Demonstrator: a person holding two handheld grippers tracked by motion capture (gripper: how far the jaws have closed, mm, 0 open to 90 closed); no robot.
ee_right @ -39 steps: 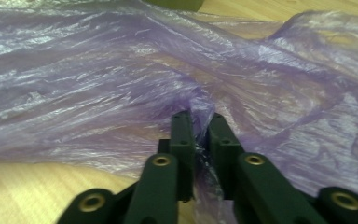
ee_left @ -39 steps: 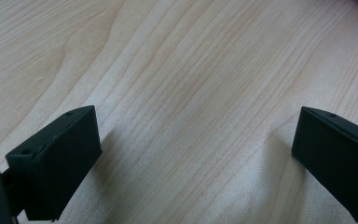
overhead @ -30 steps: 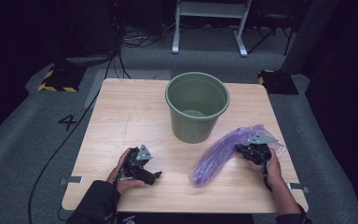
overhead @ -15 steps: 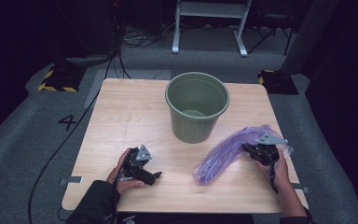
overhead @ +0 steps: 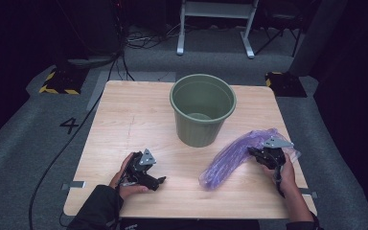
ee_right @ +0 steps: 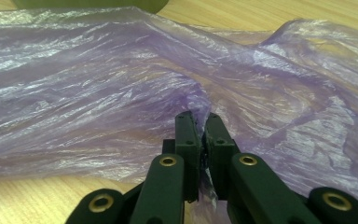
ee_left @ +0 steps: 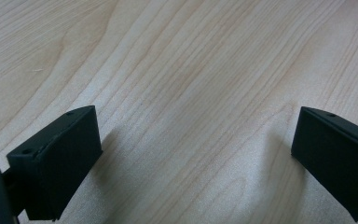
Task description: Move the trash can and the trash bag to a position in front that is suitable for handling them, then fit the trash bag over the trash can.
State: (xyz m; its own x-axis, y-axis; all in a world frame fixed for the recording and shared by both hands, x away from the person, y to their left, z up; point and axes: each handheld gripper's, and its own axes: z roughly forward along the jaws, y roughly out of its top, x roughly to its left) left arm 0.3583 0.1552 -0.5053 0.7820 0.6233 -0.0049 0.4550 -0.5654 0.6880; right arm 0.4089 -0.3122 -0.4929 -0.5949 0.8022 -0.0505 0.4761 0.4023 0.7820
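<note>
A thin purple plastic bag [overhead: 230,158] lies crumpled on the right side of the wooden table [overhead: 134,120]. My right gripper [overhead: 255,152] is shut on a fold of the purple bag [ee_right: 121,93], the film pinched between its pads [ee_right: 189,133]. An empty green bucket [overhead: 202,108] stands upright at the middle of the table, behind the bag. My left gripper [overhead: 159,181] rests low on the table near the front left, held in a hand. In the left gripper view its jaws stand wide apart over bare wood [ee_left: 191,93], with nothing between them.
The table's front edge runs just below both hands. A black cable [overhead: 62,153] trails over the grey floor to the left of the table. A white frame stand [overhead: 215,24] is on the floor behind the table.
My right gripper has drawn back toward the front right with the bag's fold, and the bag has shifted along with it. The left gripper has stayed put.
</note>
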